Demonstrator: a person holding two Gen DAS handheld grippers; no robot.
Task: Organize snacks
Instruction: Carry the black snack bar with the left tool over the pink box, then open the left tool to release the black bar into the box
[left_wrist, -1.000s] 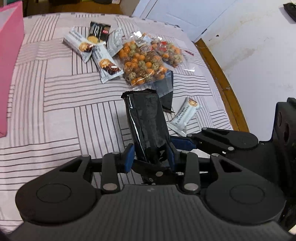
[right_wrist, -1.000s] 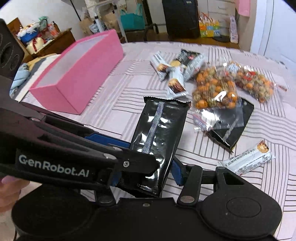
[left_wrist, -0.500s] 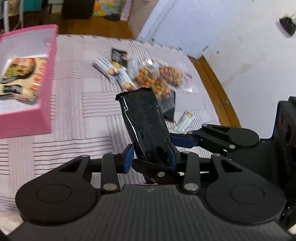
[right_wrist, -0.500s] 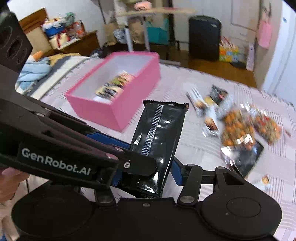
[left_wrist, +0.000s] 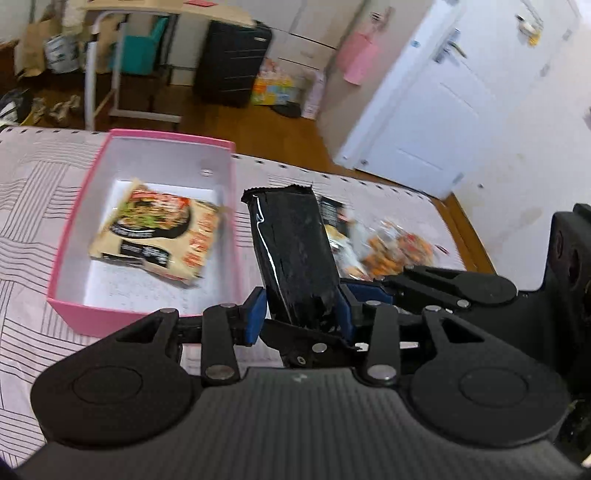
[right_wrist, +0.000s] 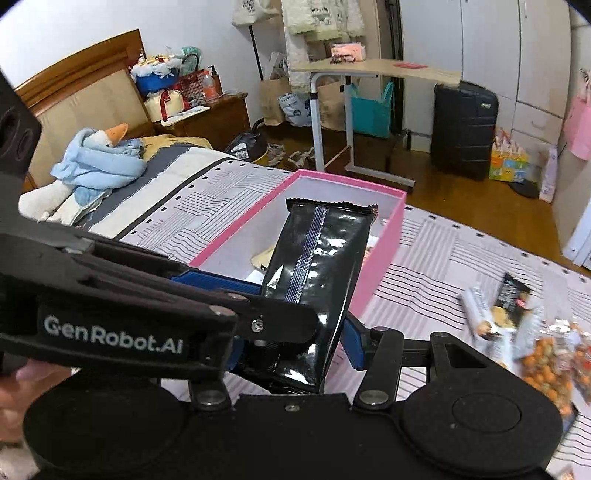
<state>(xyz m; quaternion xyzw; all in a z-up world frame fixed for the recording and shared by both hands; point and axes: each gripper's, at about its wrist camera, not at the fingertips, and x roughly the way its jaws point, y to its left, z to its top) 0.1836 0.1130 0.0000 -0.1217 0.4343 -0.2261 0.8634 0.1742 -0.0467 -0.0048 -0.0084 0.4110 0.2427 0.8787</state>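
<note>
**Packet carried to the box, not yet let go**

Since a second ago you have swung both tongs away from the snack pile. The pink box (left_wrist: 110, 317), then off at the left edge, now sits just ahead.

Your left tongs (left_wrist: 299, 314) are nearly closed, pinching the crumpled lower end of the black packet (left_wrist: 291, 243). Your right tongs (right_wrist: 291, 332) come in from the right and seem to clamp the same end, though one pad is hidden.

The packet's long axis runs forward and up along the fingers, leaning slightly left. From the left tongs the box lies ahead and left, its near wall just beyond the fingertips. From the right tongs it sits straight behind the packet. I judge your left hand the nearer.

A noodle packet (left_wrist: 159, 232) lies inside the box. The loose snacks (left_wrist: 391, 251) lie ahead to the right.

Only "GenRobot.AI" (right_wrist: 112, 336) on the left tongs' arm reads. The noodle print is too blurred, and the black packet shows no lettering.
</note>
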